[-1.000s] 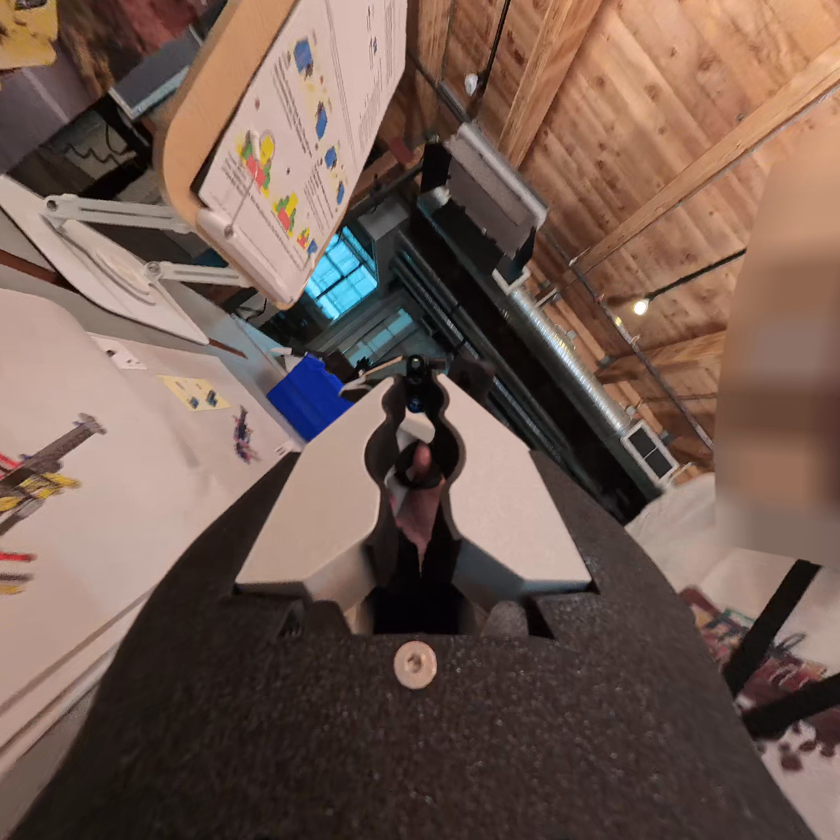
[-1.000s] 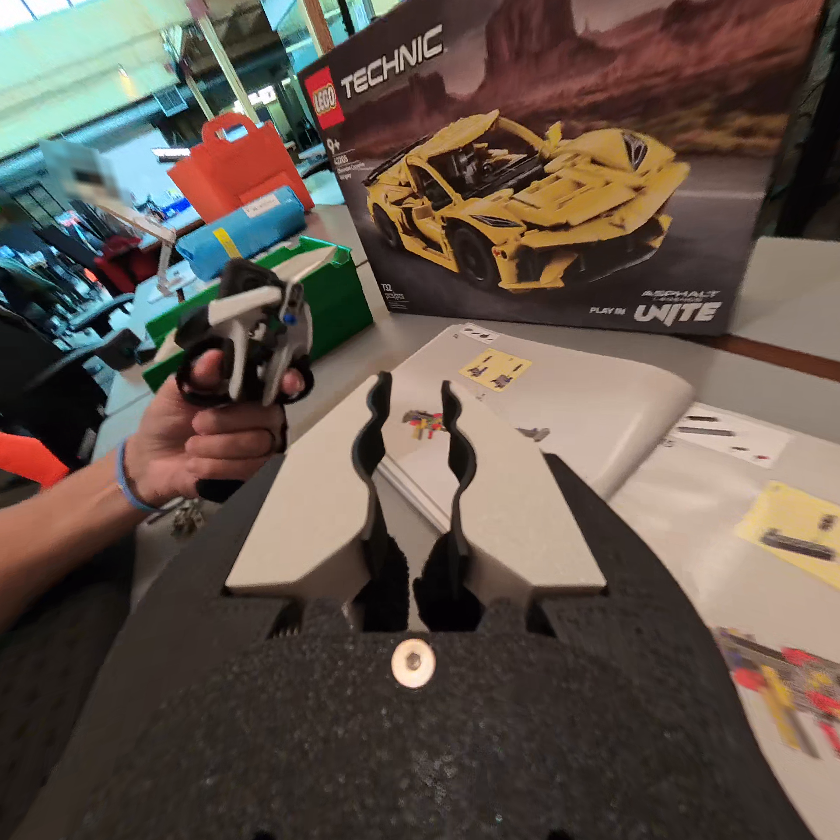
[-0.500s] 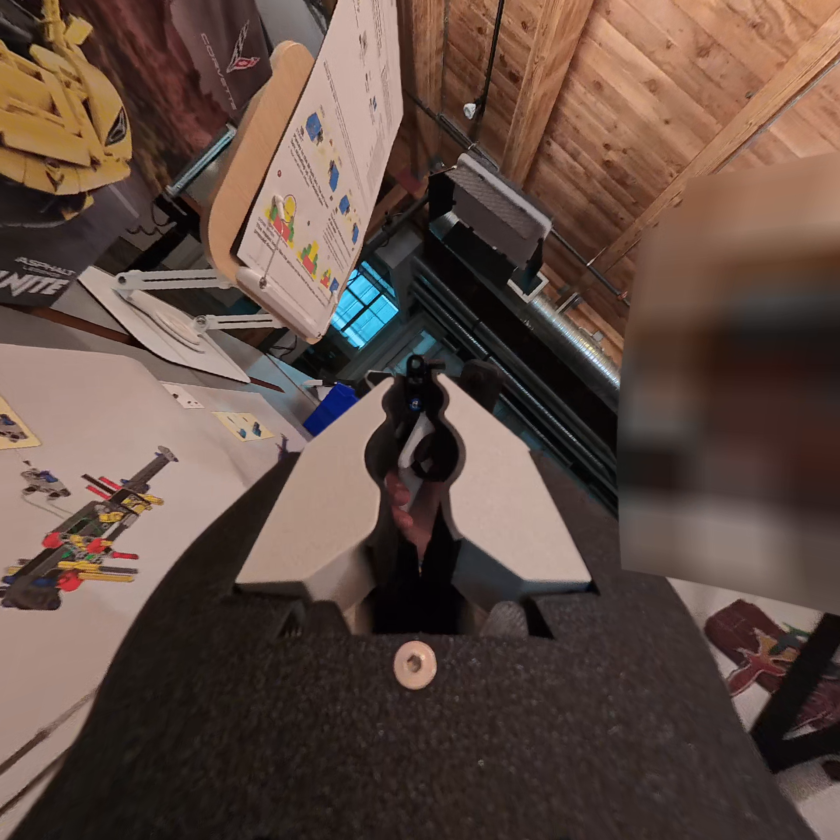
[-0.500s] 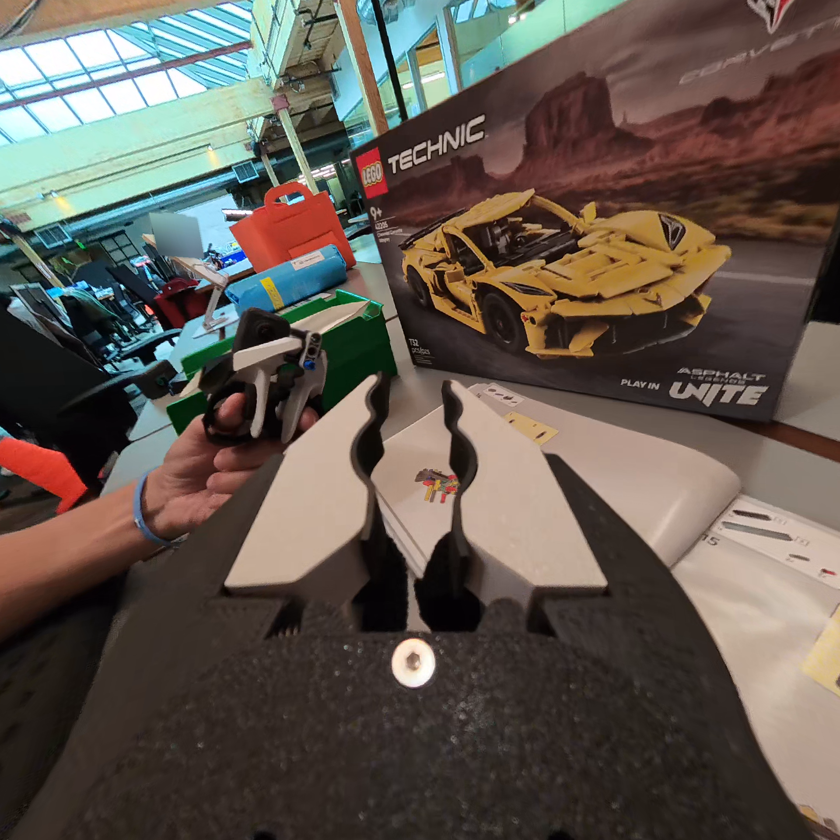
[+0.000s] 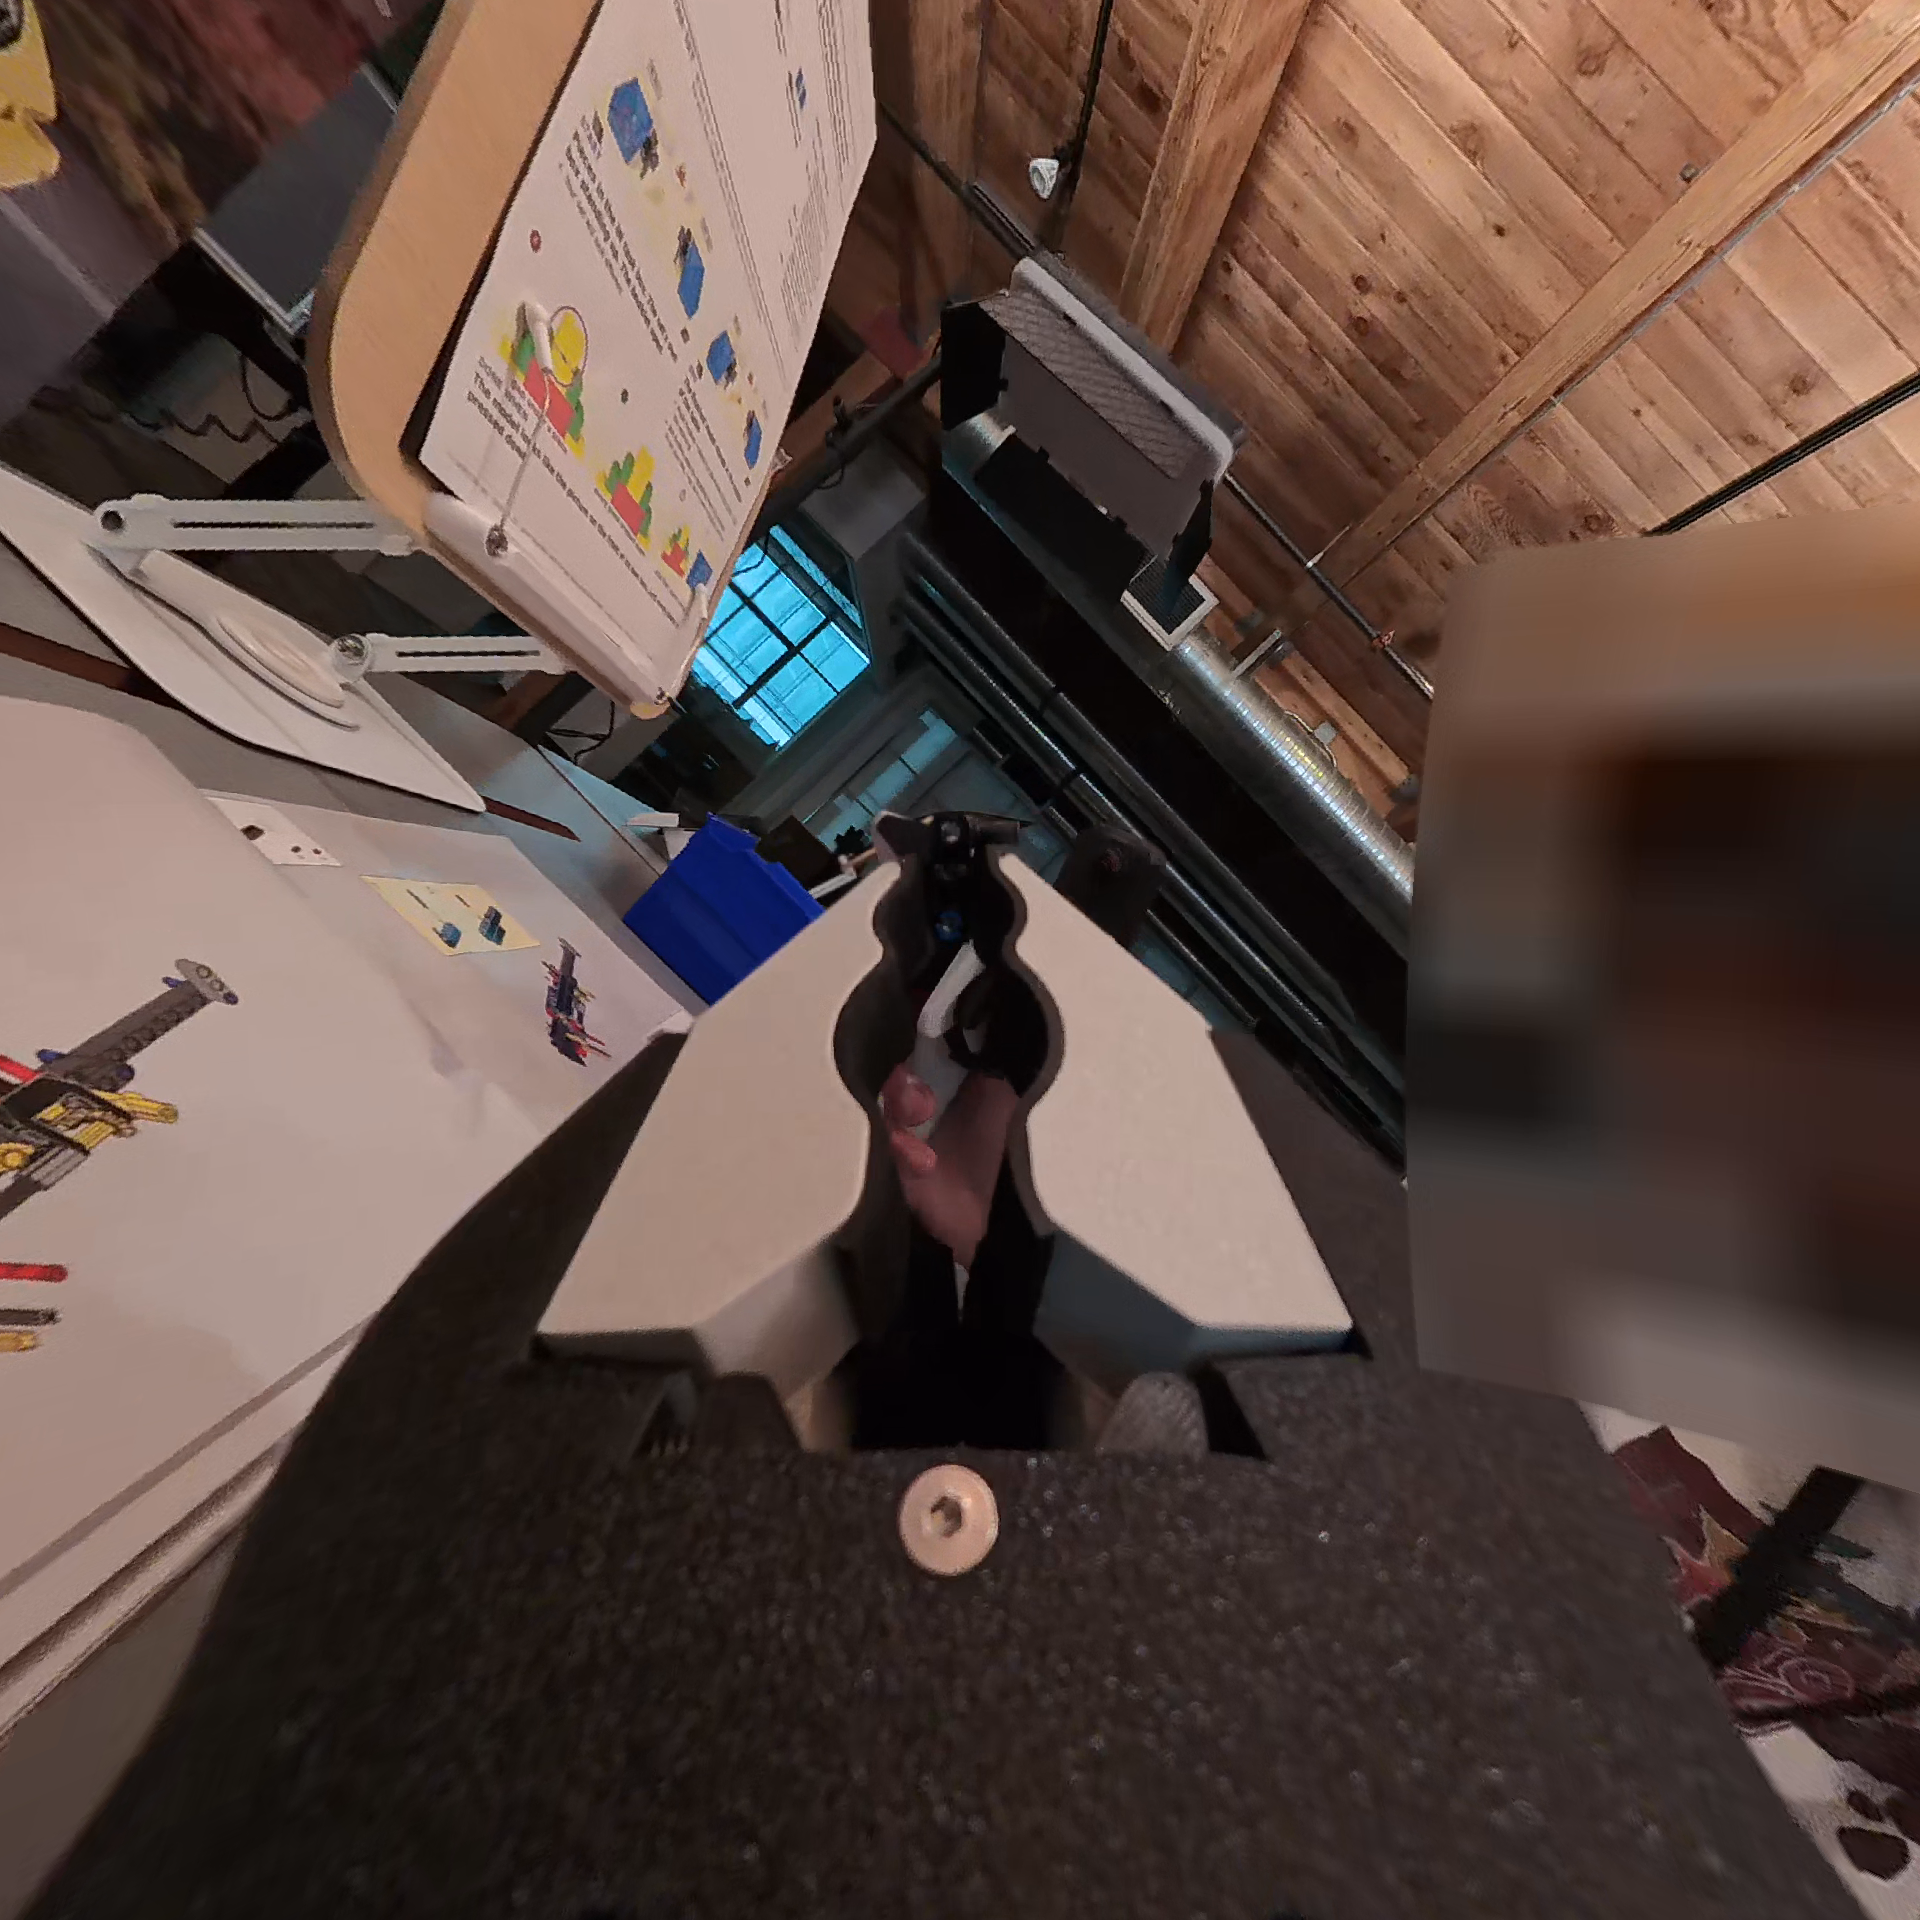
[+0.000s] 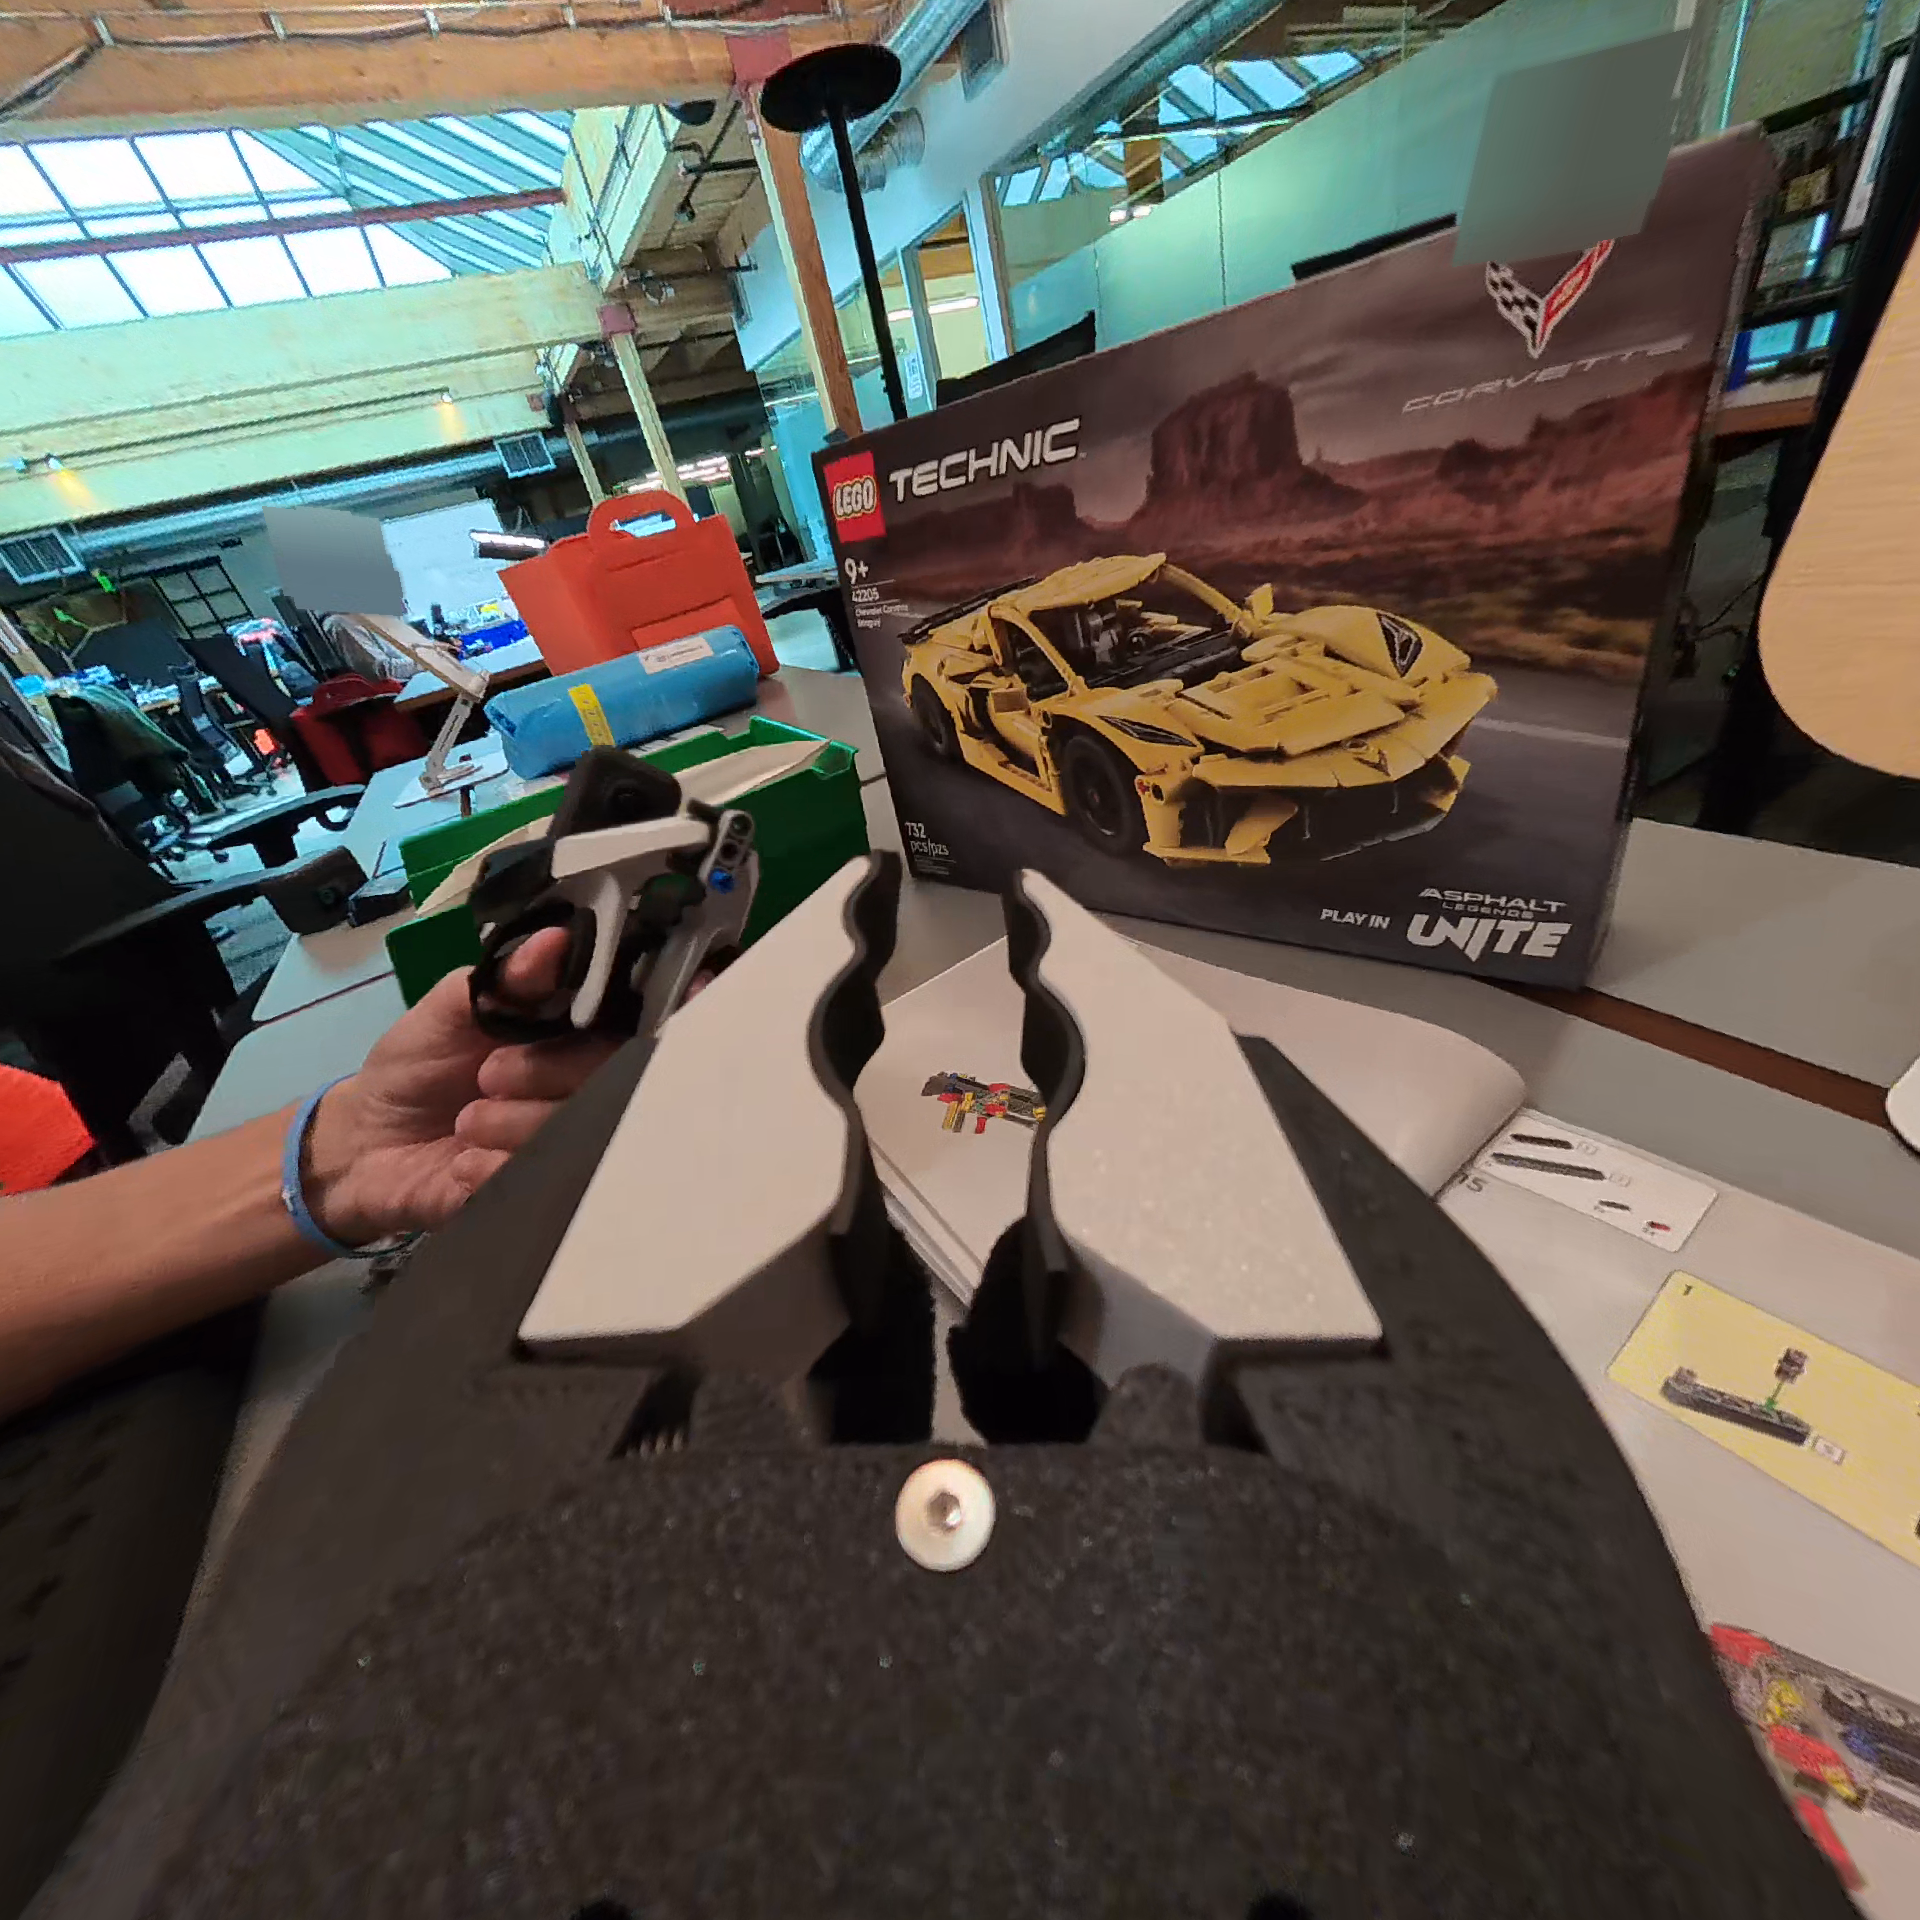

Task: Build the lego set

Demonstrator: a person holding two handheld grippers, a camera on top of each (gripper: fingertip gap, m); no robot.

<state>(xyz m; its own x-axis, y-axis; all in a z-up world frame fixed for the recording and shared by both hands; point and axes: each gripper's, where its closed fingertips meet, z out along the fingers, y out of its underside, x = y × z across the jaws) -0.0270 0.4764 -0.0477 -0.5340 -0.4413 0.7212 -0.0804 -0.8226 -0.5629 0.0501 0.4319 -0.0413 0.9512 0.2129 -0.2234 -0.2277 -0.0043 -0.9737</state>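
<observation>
Lego piece (image 6: 727,868) clamped in left gripper (image 5: 951,883), raised off desk near its left edge. Right gripper (image 6: 940,894) apart, empty. I'd align slowly, check open booklet (image 6: 1195,1049), then press.

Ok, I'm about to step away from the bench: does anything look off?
Nothing spilled or damaged. Only the left gripper aims up at the ceiling, shut on a lego piece; the right gripper is open, facing the manual.
</observation>
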